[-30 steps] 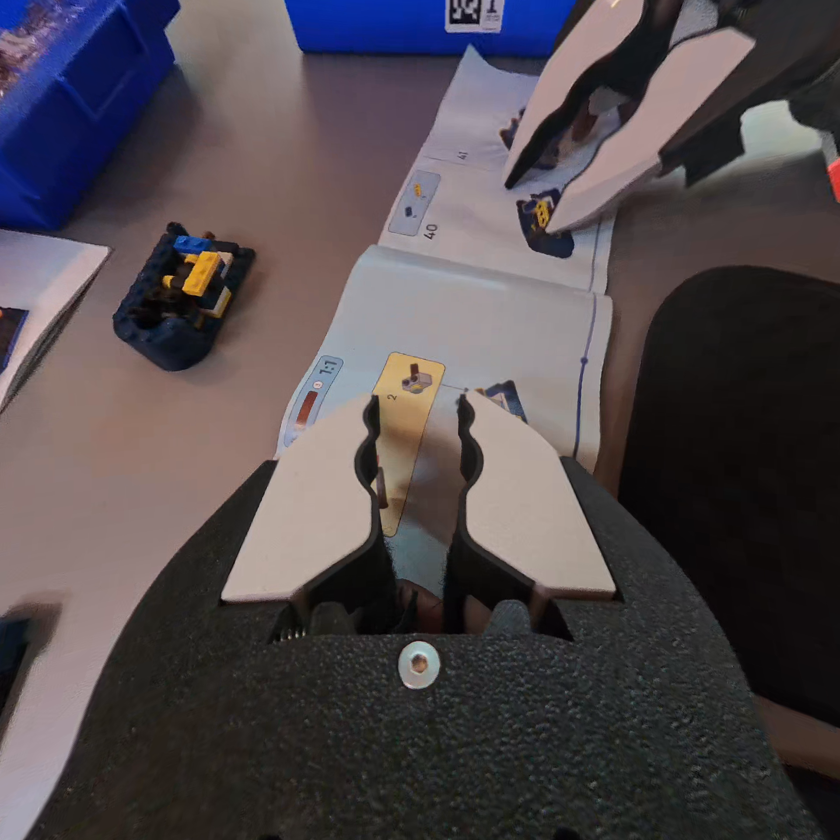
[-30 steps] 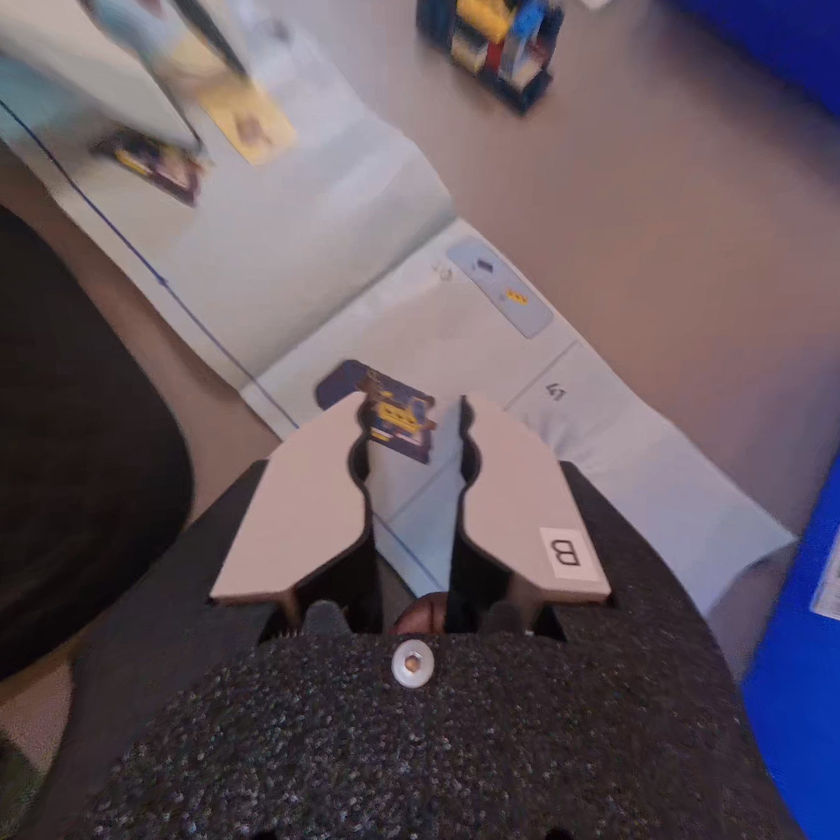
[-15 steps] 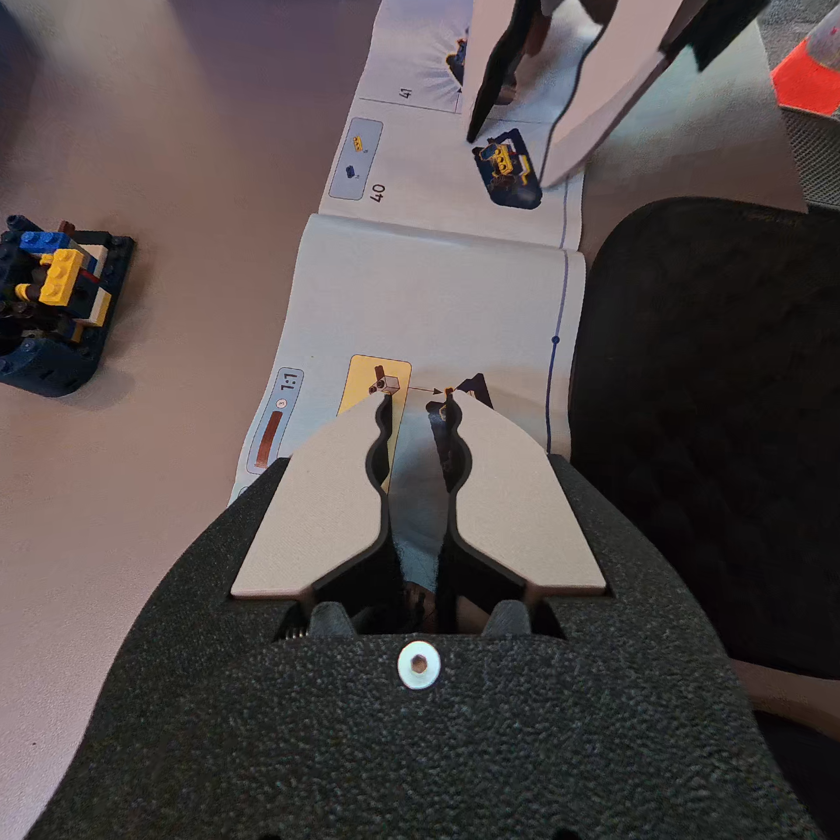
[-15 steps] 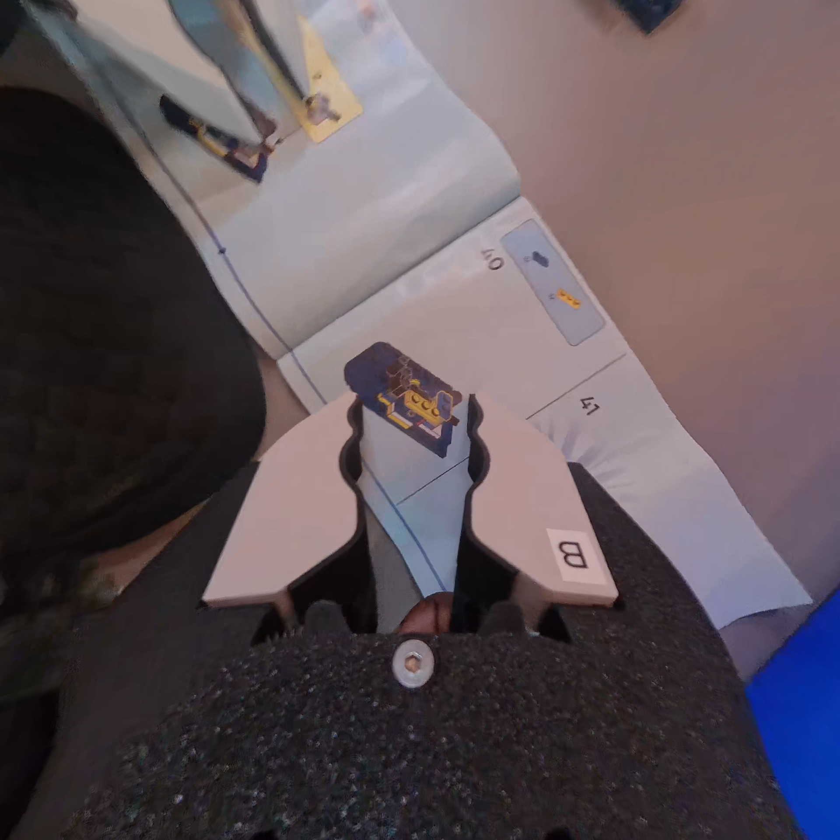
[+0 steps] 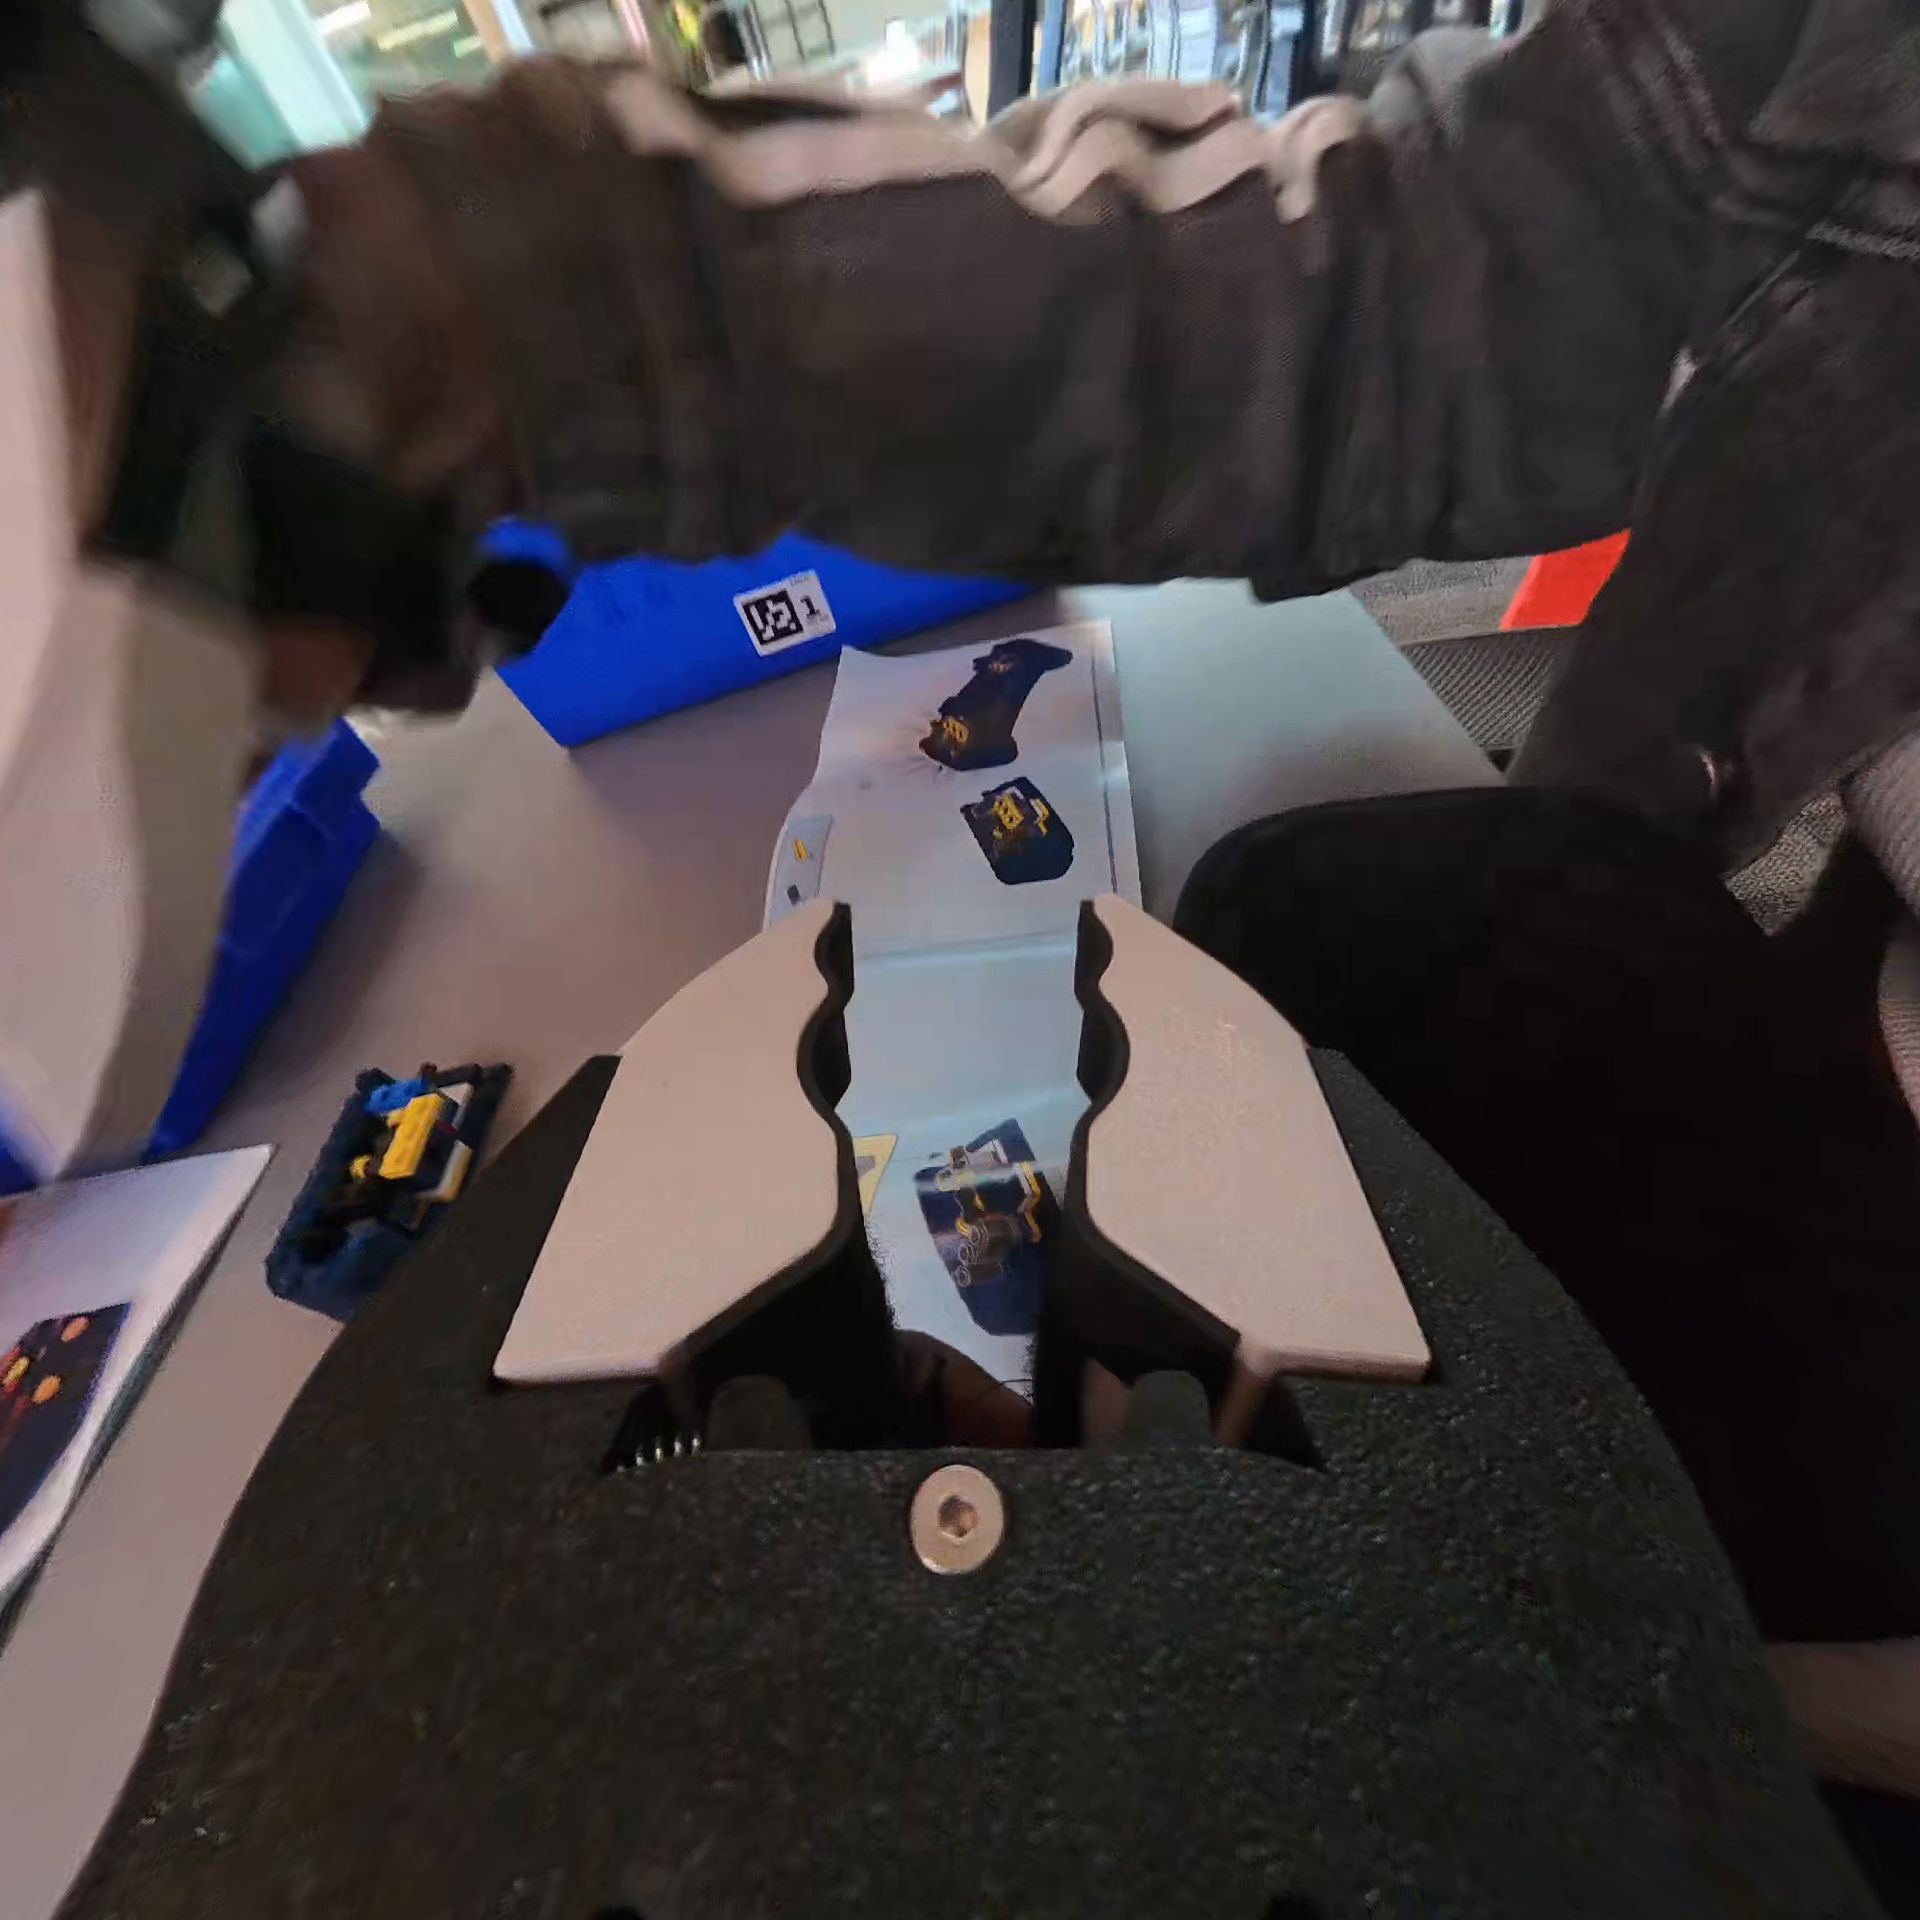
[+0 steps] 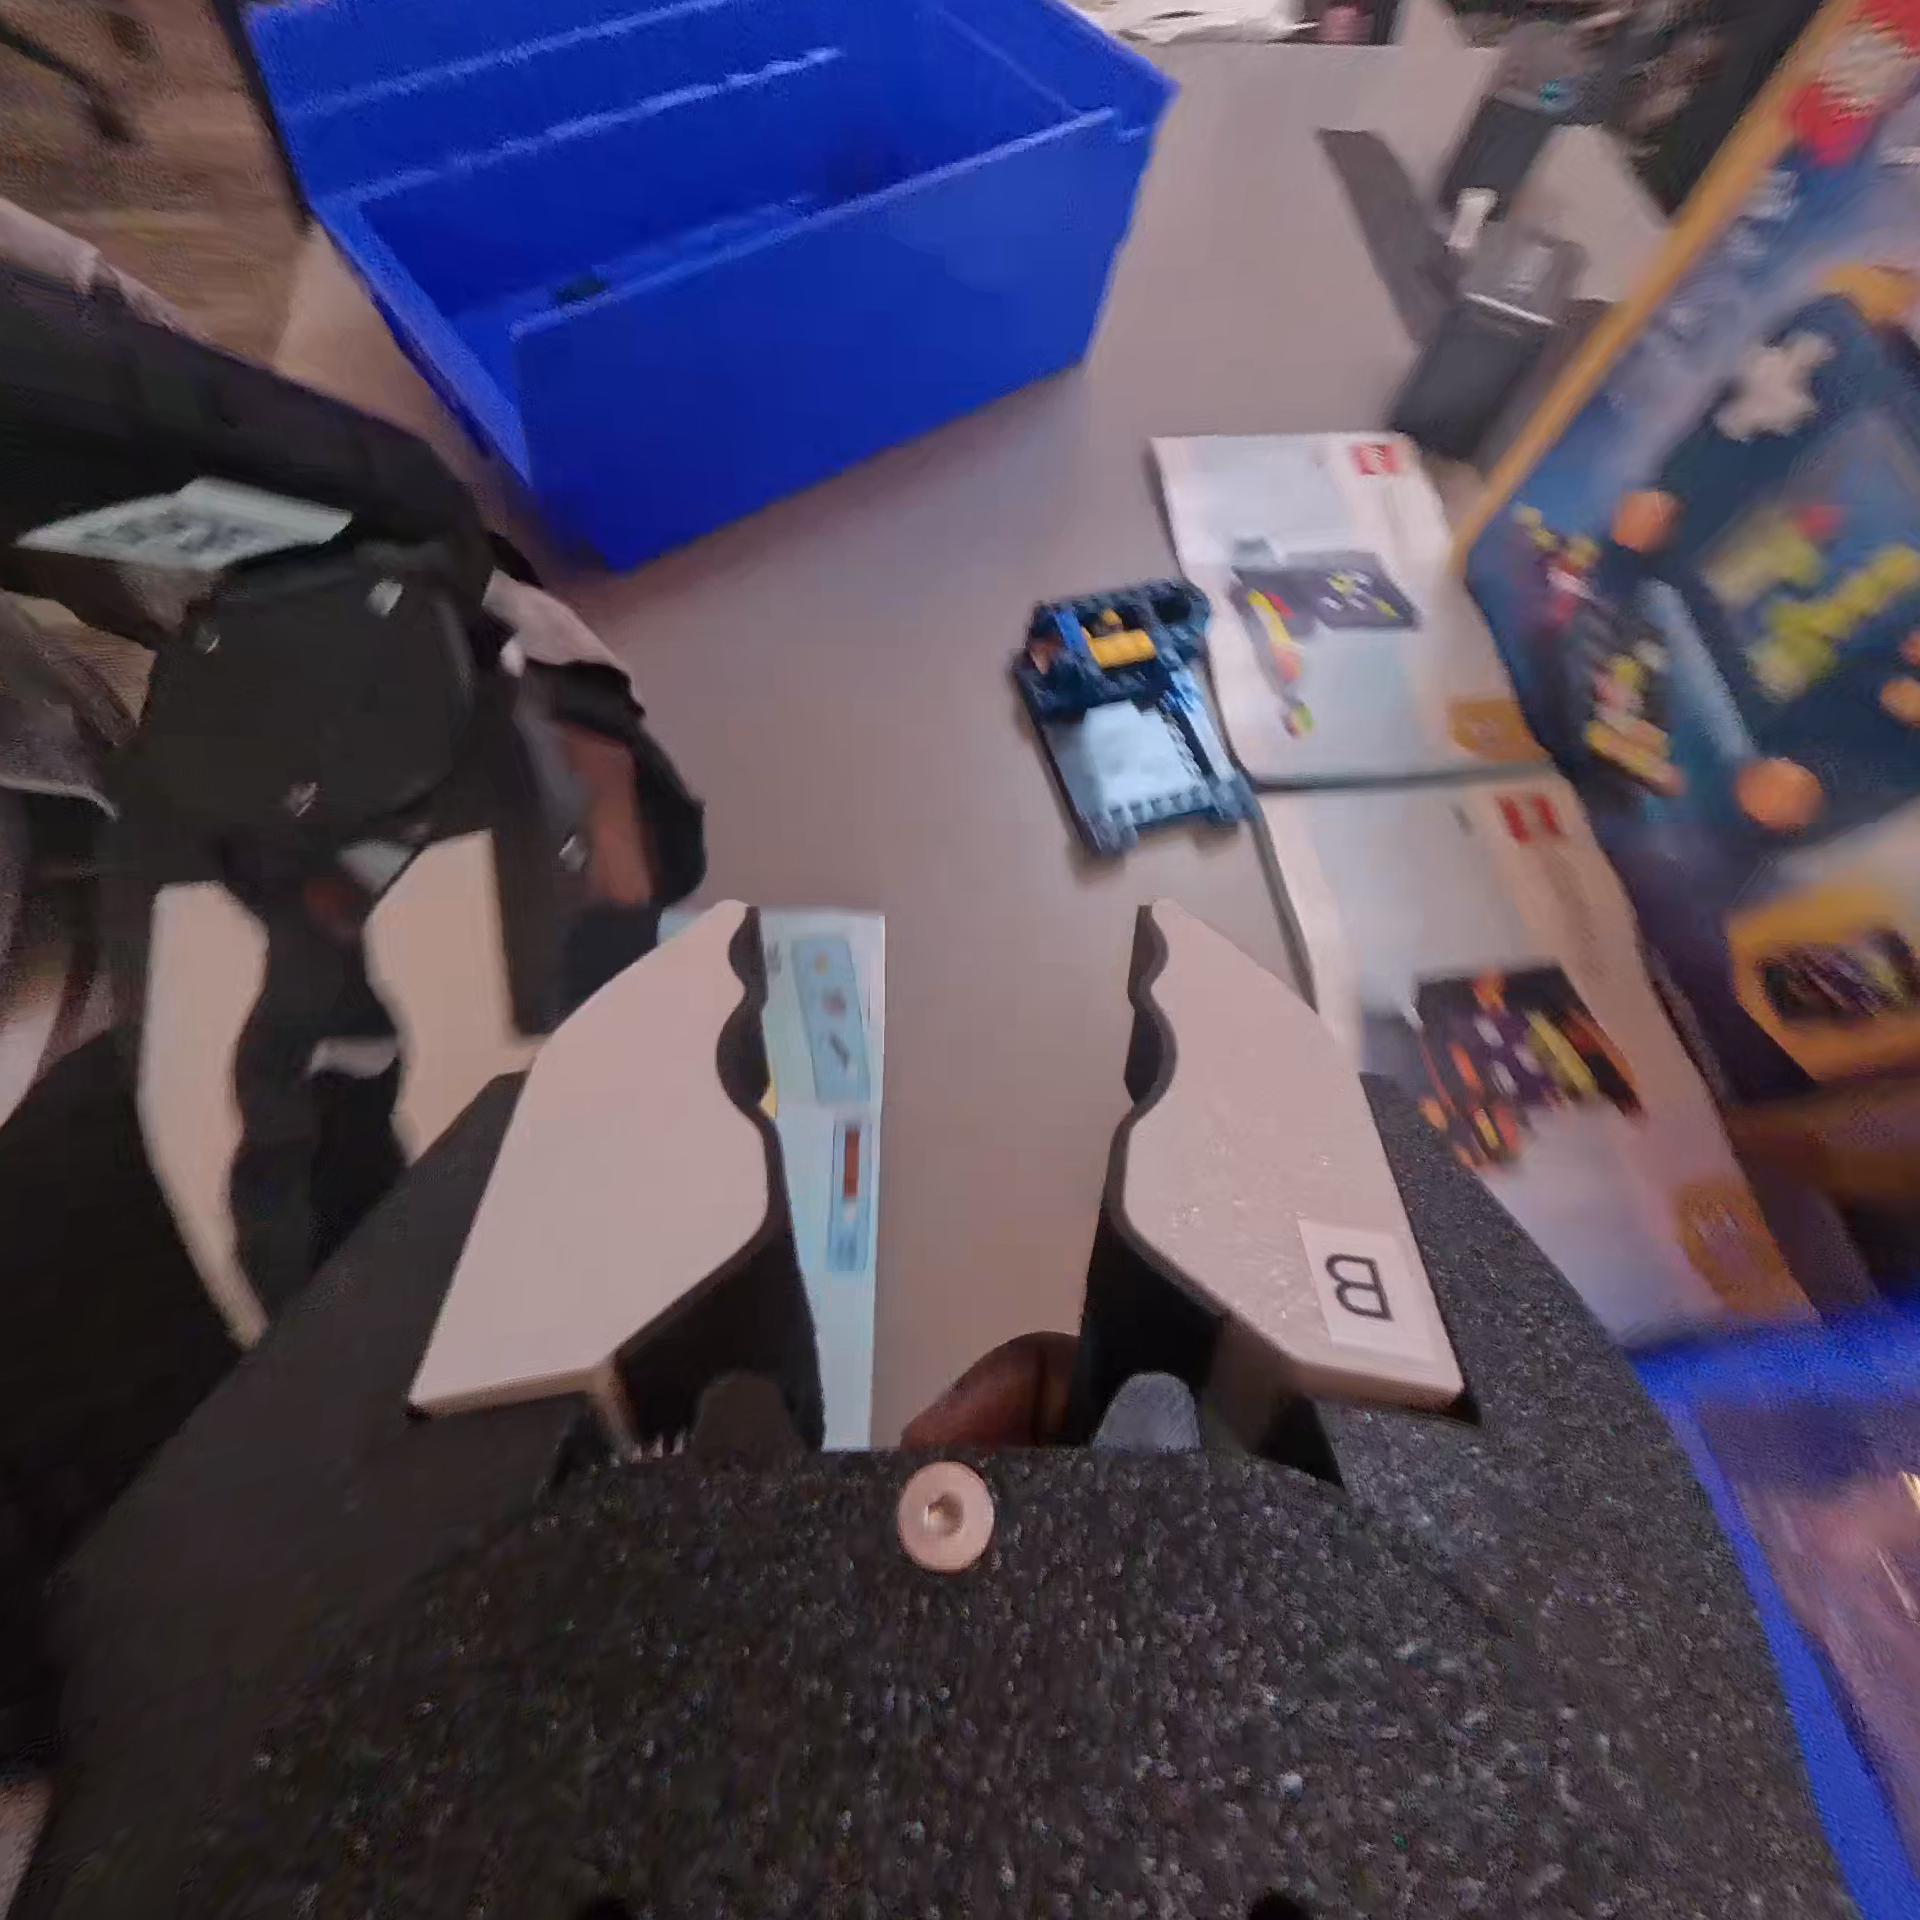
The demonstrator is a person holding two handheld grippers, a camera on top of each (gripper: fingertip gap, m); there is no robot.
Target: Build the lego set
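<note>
An open instruction booklet (image 5: 966, 831) lies flat on the grey table (image 5: 582, 883). My left gripper (image 5: 961, 920) hangs above its near page, jaws apart, with nothing between the pads. My right gripper (image 6: 940, 920) is wide open and empty above the bare table, with the booklet's edge (image 6: 831, 1039) showing under its left finger. The left gripper's fingers (image 6: 197, 1039) show blurred at the left of the right wrist view. A small dark blue brick model with yellow and blue pieces (image 5: 384, 1174) stands left of the booklet. It also shows in the right wrist view (image 6: 1122, 717).
A blue bin with dividers (image 6: 727, 260) stands at the far side, also seen in the left wrist view (image 5: 727, 634). Two more booklets (image 6: 1320, 603) (image 6: 1507, 1039) and a printed box (image 6: 1766, 623) lie to the right. A black chair (image 5: 1558, 1143) is beside the table edge.
Both grippers have lifted and tilted up from the booklet pages. The left jaws narrowed on nothing, then opened; the right jaws opened wide. The right gripper has left the left wrist view.
</note>
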